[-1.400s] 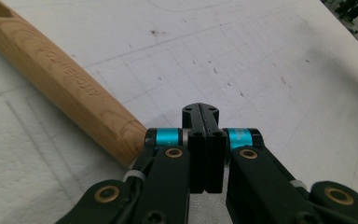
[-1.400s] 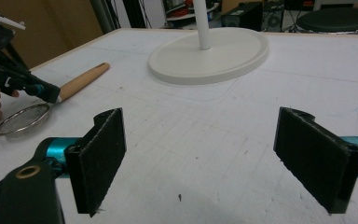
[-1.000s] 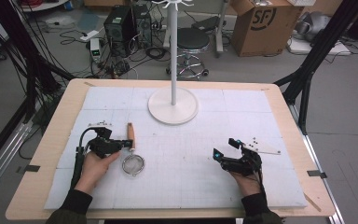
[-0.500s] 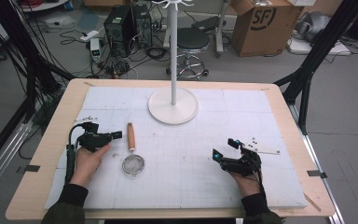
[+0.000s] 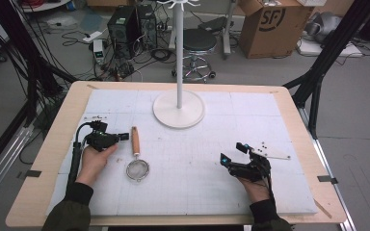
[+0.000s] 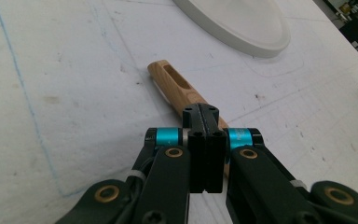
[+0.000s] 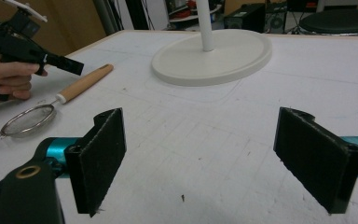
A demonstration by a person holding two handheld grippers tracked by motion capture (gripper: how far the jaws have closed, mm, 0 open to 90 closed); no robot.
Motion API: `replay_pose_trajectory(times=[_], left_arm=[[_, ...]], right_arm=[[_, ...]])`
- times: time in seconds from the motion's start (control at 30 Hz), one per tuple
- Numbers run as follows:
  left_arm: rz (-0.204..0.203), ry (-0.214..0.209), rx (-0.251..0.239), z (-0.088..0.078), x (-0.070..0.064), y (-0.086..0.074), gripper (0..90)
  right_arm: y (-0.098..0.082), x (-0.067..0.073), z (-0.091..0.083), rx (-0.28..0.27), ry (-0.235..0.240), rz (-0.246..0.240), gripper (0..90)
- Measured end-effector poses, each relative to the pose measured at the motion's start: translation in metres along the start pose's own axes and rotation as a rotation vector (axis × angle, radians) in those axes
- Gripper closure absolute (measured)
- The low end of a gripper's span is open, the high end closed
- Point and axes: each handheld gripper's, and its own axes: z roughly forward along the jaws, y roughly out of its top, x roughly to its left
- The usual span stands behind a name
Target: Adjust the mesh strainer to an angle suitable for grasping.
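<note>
A small mesh strainer (image 5: 138,169) with a wooden handle (image 5: 135,140) lies flat on the white mat, left of centre. My left gripper (image 5: 124,136) is level just to the left of the handle's far end, jaws shut with nothing in them. In the left gripper view the shut jaws (image 6: 204,116) point across the handle (image 6: 175,84), which has a slot in its end. My right gripper (image 5: 232,152) rests on the mat at the right, jaws wide open and empty. From the right gripper view (image 7: 214,154) the strainer (image 7: 28,121) lies far off to the left.
A white stand with a round base (image 5: 178,109) and a tall pole rises at the back centre of the mat. Small dark bits lie by the mat's left edge (image 5: 94,117). Wooden table border (image 5: 58,139) surrounds the mat.
My left hand has drawn back to the left, away from the strainer's handle, and sits a little farther up the table. The strainer and my right gripper have stayed put.
</note>
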Motion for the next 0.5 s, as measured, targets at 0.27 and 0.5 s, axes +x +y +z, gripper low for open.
replay_pose_trajectory(times=[0.27,0.5], left_arm=[[-0.008,0.003,0.018,0.006,-0.001,0.003,90.0],[-0.002,0.032,0.054,0.012,-0.005,0.005,90.0]], right_arm=[[0.001,-0.003,-0.004,-0.012,-0.007,0.003,15.8],[0.001,-0.003,-0.005,-0.018,-0.009,0.008,15.8]])
